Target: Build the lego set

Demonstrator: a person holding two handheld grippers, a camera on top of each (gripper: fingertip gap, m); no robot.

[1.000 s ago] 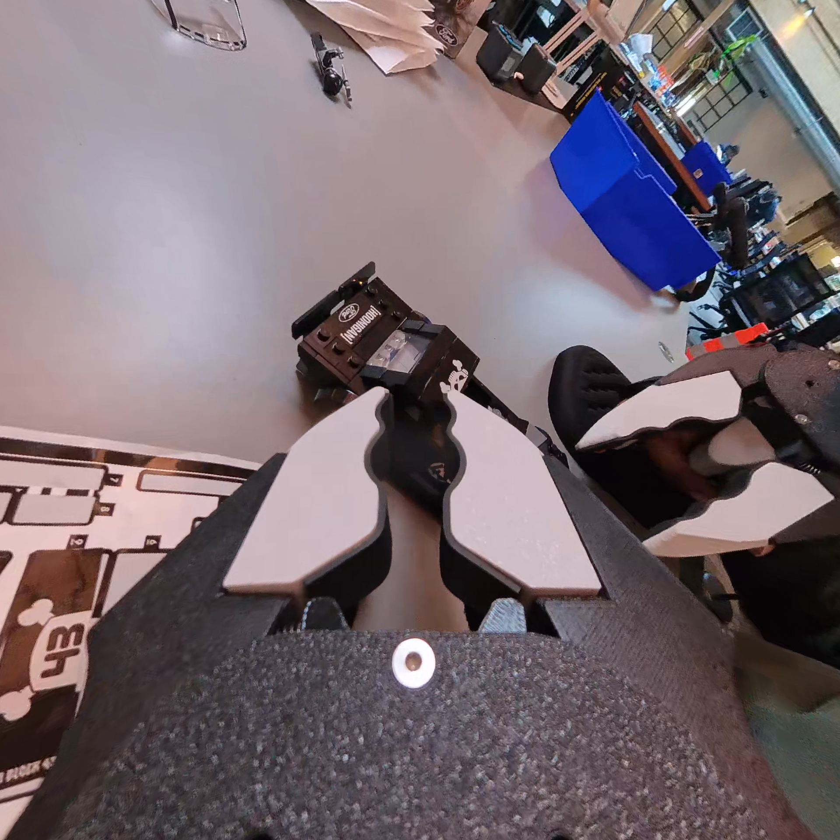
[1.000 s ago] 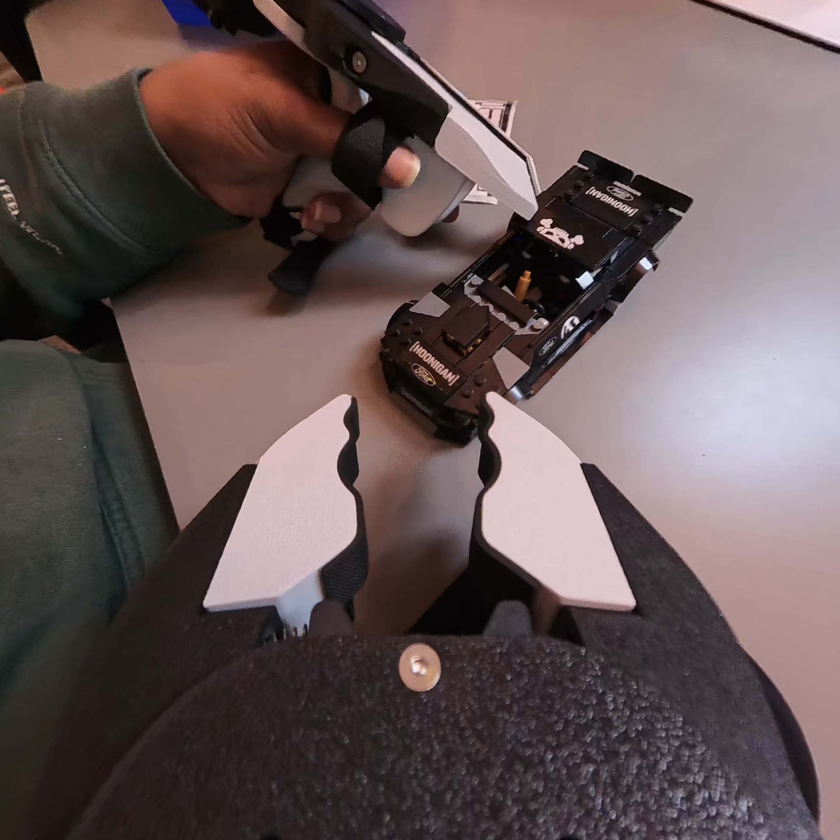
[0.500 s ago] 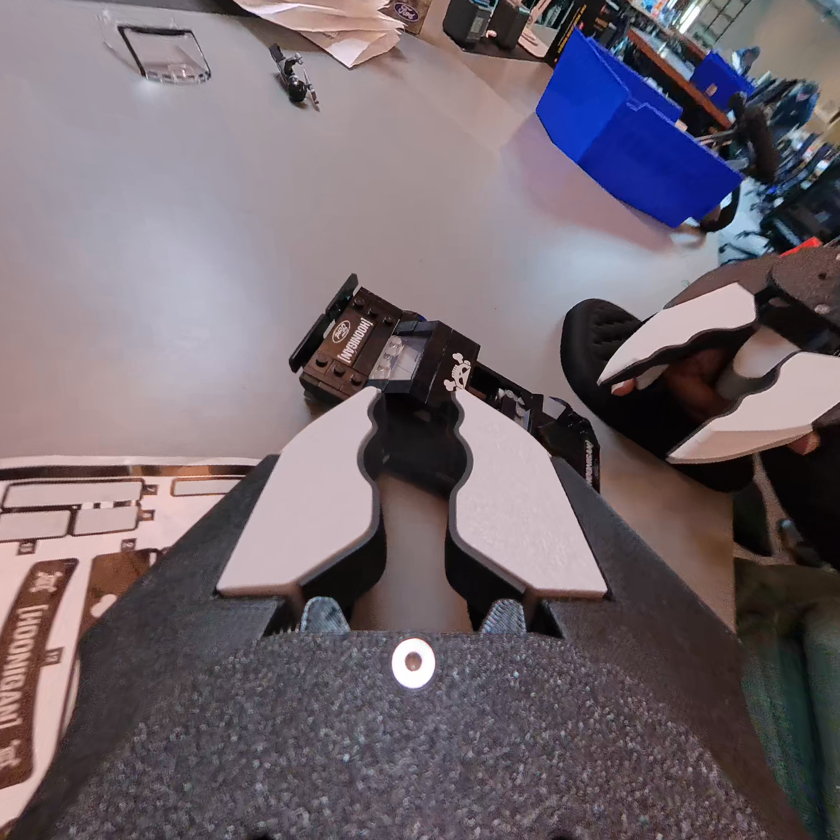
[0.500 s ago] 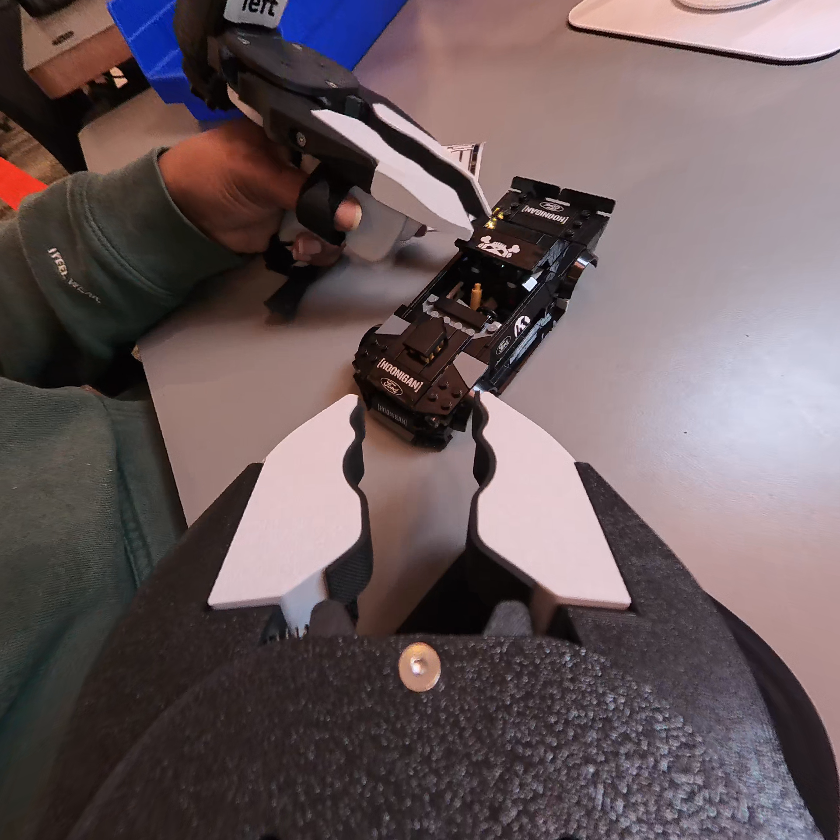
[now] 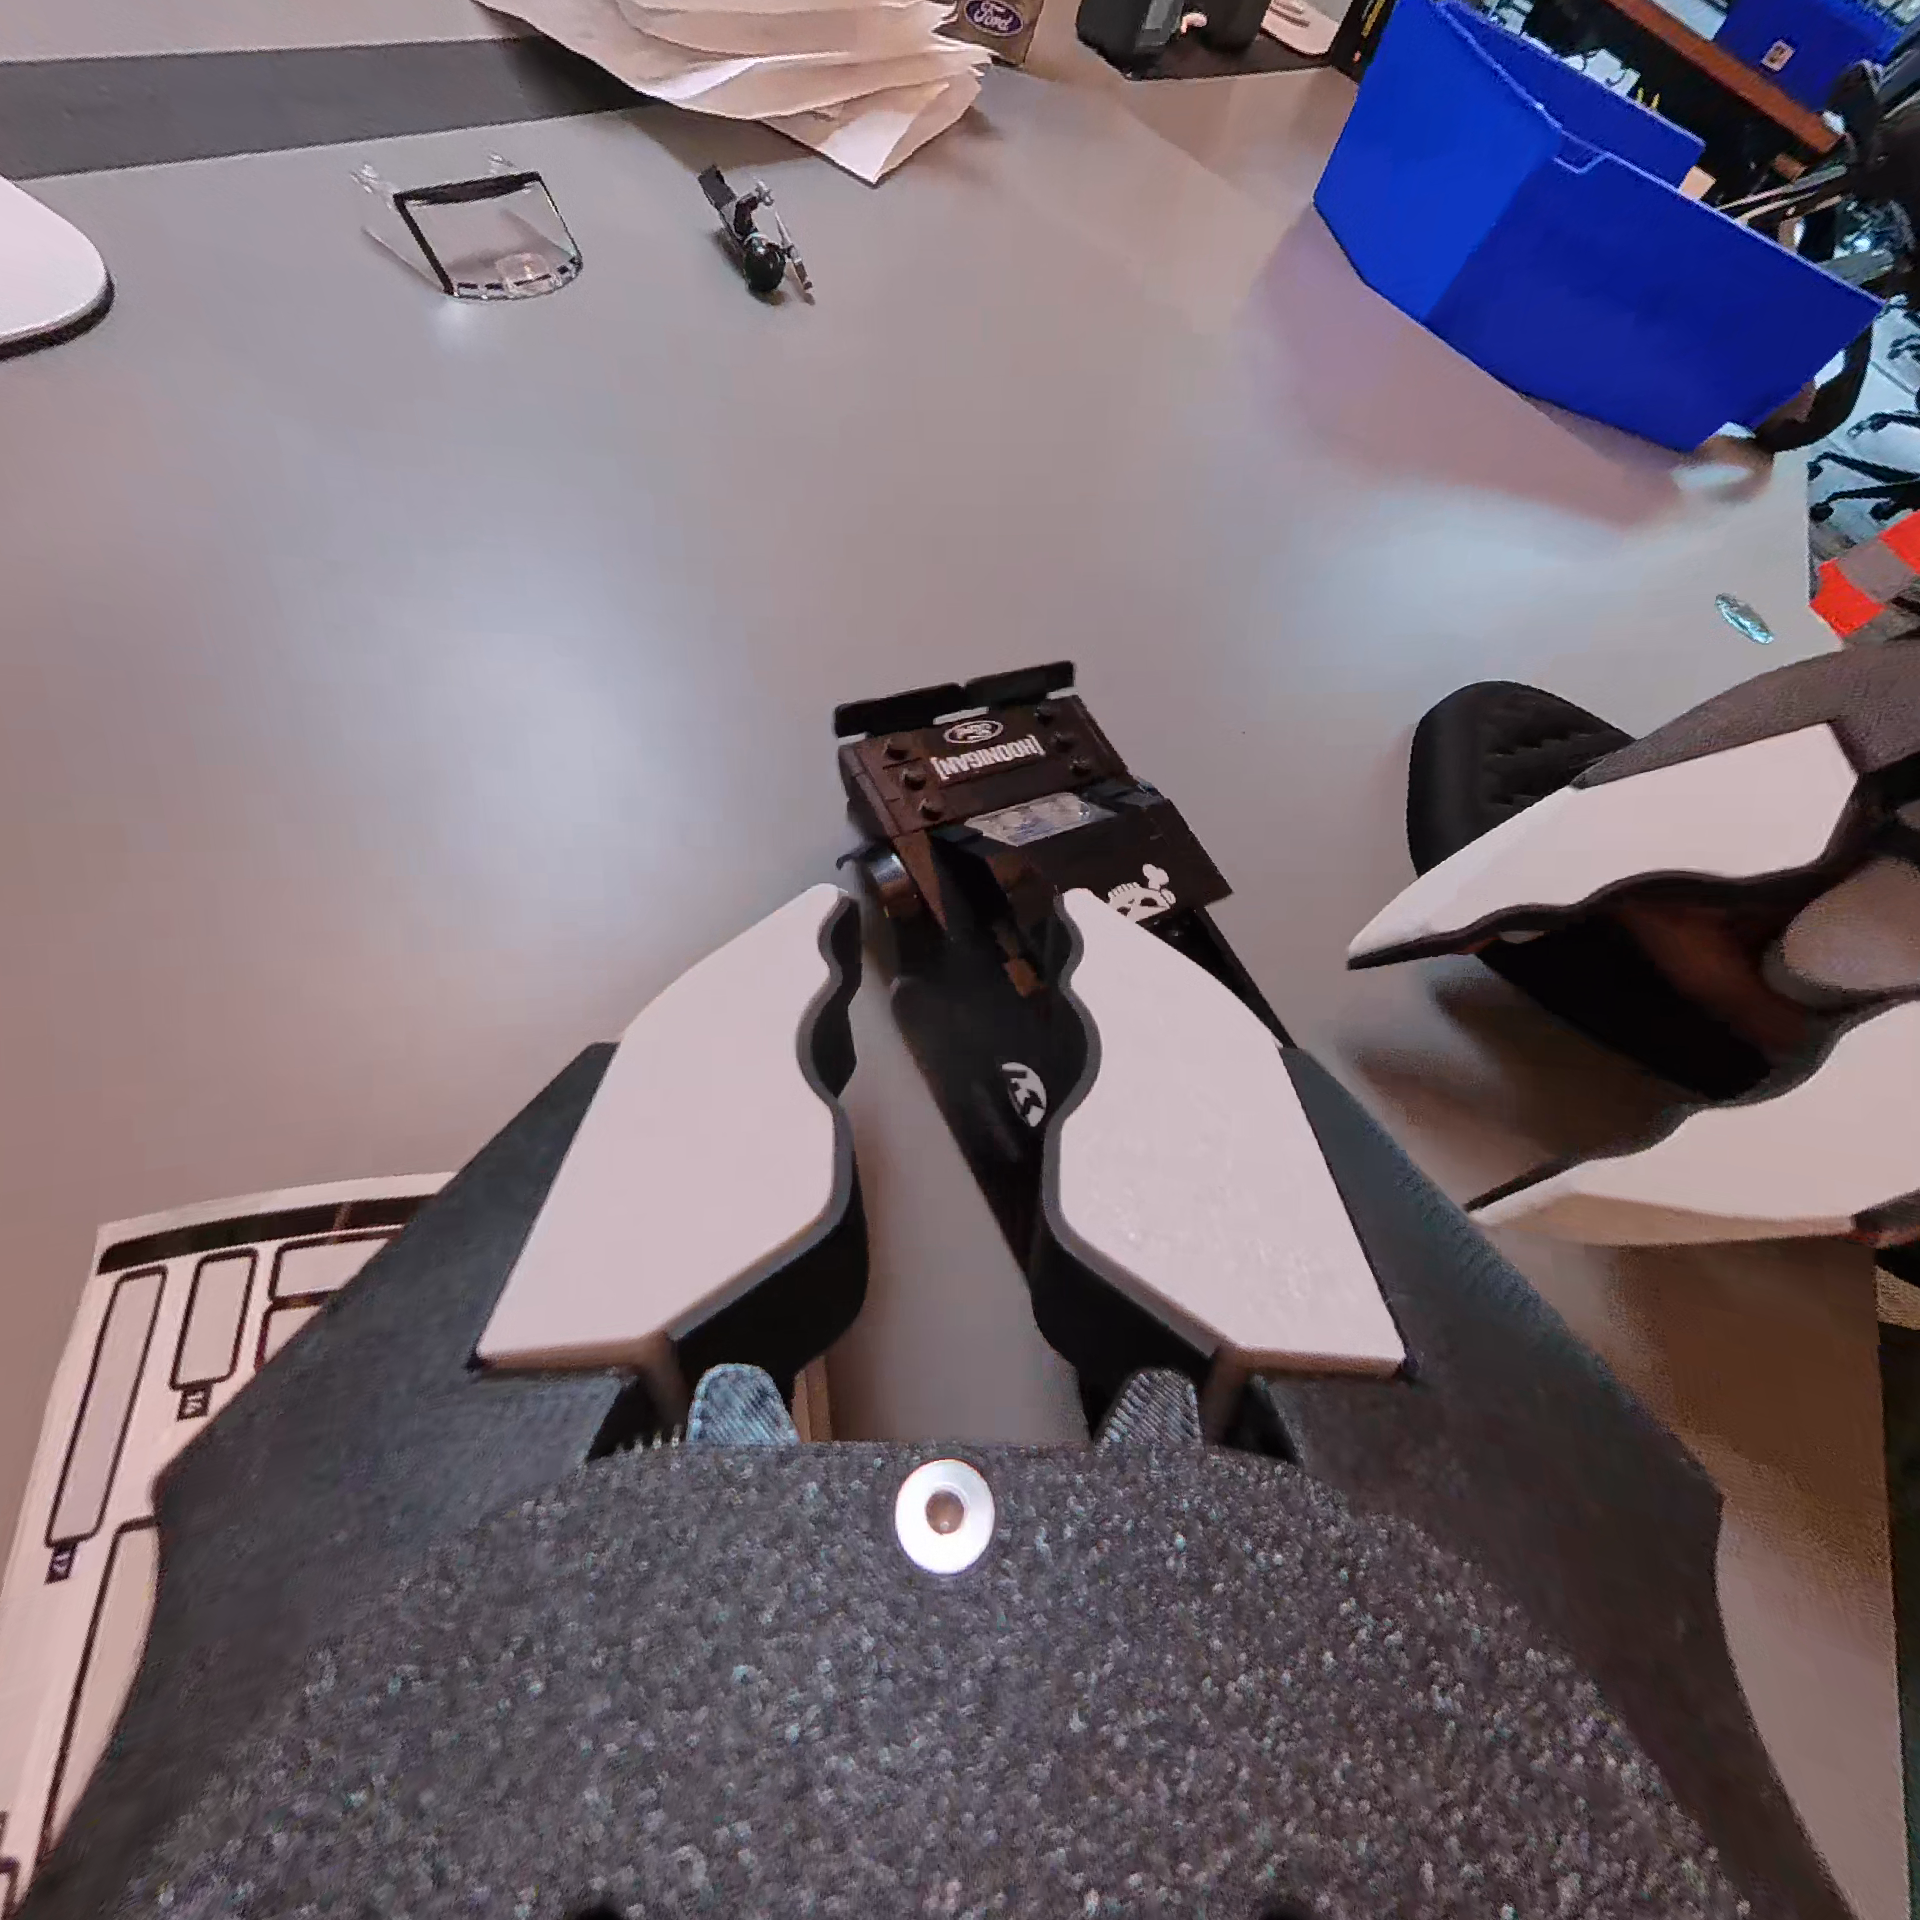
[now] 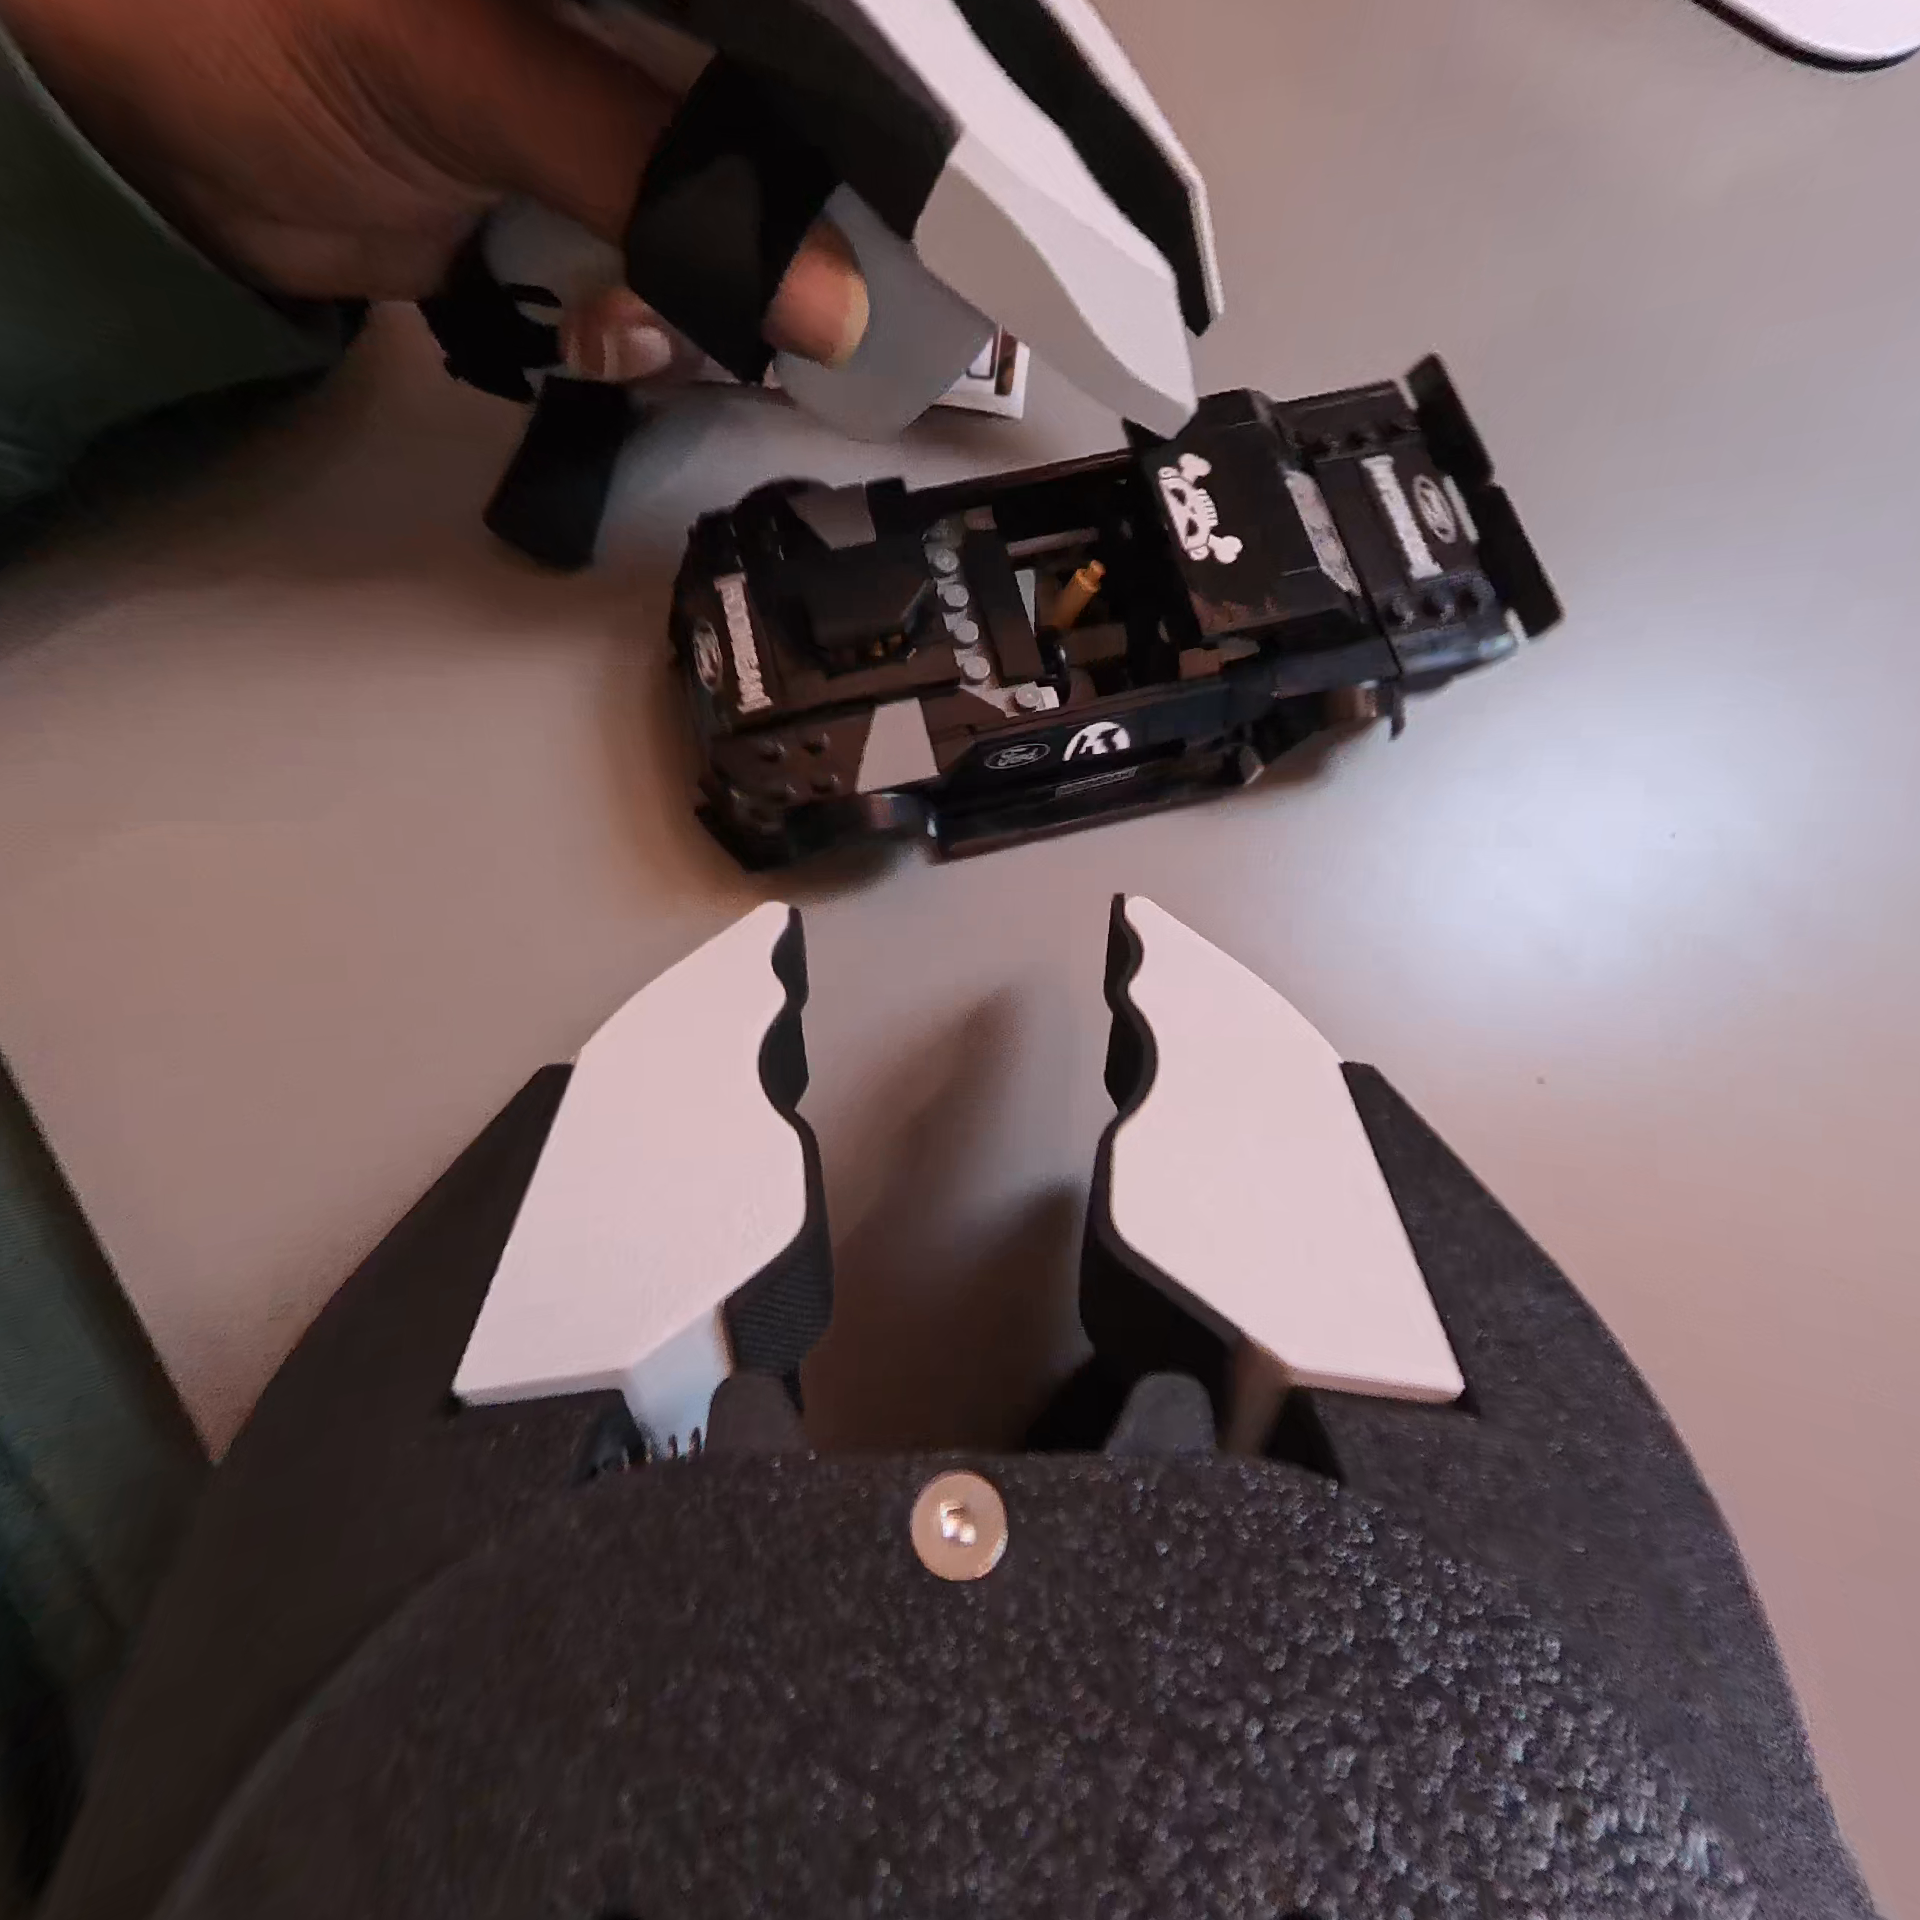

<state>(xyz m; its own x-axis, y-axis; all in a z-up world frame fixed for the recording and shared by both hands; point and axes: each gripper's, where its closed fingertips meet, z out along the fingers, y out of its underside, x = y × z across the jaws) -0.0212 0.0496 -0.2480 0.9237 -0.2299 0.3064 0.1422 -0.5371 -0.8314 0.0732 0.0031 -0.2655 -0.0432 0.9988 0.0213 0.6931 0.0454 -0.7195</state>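
Table (image 5: 436,644): grey, glossy.
Lego car (image 6: 1101,623): black, unfinished.
Left gripper (image 5: 956,904): parted, possibly touching car.
Right gripper (image 6: 951,909): parted, empty.
Room: blue bins (image 5: 1558,229) beyond.

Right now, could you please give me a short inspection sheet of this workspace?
Surface: grey table, glossy.
Job's things: black lego car, partly built, cabin open; sticker sheet; clear windscreen piece; small black part.
Clutter: white papers; blue bin.
Grippers: left gripper open, fingers astride the car's side; right gripper open, short of the car.
Cables: nothing seen.
Surroundings: black chair; desks behind.
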